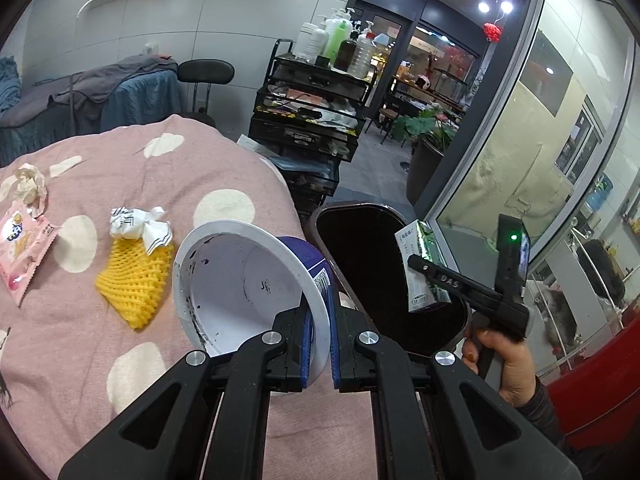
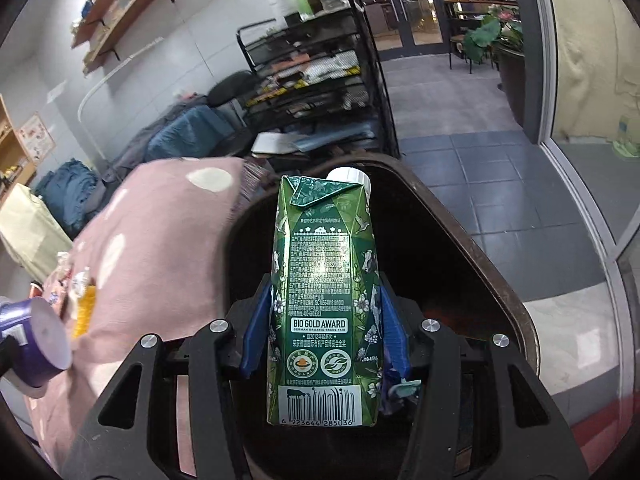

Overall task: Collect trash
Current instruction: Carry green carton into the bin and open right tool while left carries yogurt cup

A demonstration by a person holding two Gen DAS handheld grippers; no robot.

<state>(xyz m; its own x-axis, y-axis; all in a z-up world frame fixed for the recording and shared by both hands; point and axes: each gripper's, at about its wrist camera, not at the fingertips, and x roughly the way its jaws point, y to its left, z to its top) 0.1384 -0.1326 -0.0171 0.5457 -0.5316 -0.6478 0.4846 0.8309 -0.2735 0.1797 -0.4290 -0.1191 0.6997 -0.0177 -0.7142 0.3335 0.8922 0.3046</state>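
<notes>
My left gripper is shut on the rim of a white and blue paper cup, held on its side over the pink spotted cloth, beside the dark trash bin. My right gripper is shut on a green milk carton and holds it over the bin's opening. The carton and right gripper also show in the left wrist view, the cup in the right wrist view. On the cloth lie a yellow foam net, a crumpled white wrapper, a pink snack packet and crumpled tissue.
A black wire rack with bottles on top stands behind the table. A chair and covered furniture stand at the back left. Glass wall and a potted plant are on the right. A red surface lies beside the bin.
</notes>
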